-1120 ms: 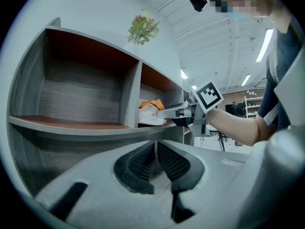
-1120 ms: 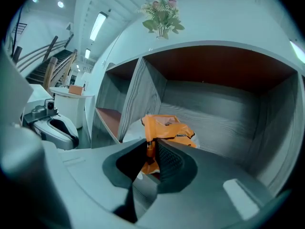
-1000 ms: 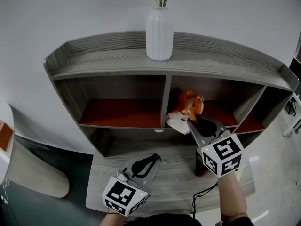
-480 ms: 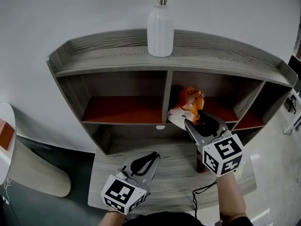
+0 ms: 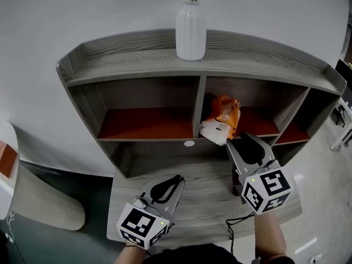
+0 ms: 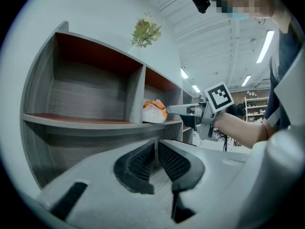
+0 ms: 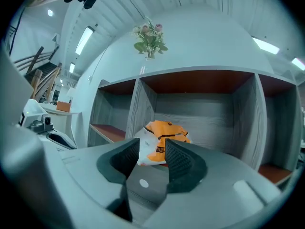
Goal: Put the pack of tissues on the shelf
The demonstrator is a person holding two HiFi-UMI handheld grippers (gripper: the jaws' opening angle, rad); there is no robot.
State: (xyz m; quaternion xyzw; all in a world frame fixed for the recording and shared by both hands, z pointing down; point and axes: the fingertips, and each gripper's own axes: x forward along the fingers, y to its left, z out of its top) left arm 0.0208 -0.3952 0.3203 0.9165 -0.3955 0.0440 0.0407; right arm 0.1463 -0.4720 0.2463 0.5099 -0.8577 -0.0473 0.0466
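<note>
The orange and white pack of tissues [image 5: 221,124] [image 7: 162,141] lies at the front edge of the shelf's [image 5: 137,70] middle compartment, on its red board, against the left divider. My right gripper [image 5: 246,142] [image 7: 152,148] hangs just in front of and below the pack, apart from it. Its jaws are closing with nothing between them. My left gripper [image 5: 174,180] [image 6: 156,148] is shut and empty, low over the grey tabletop [image 5: 203,205]. The left gripper view also shows the pack [image 6: 154,111] on the board.
A white vase [image 5: 191,32] with green stems stands on the shelf's top board. The left compartment [image 5: 146,122] holds nothing. A black cable [image 5: 236,224] runs over the tabletop near my right arm. A white rounded object [image 5: 38,202] sits at the left.
My right gripper has opened, let go of the pack and drawn back toward me. The pack stays on the shelf board. The left gripper has hardly moved.
</note>
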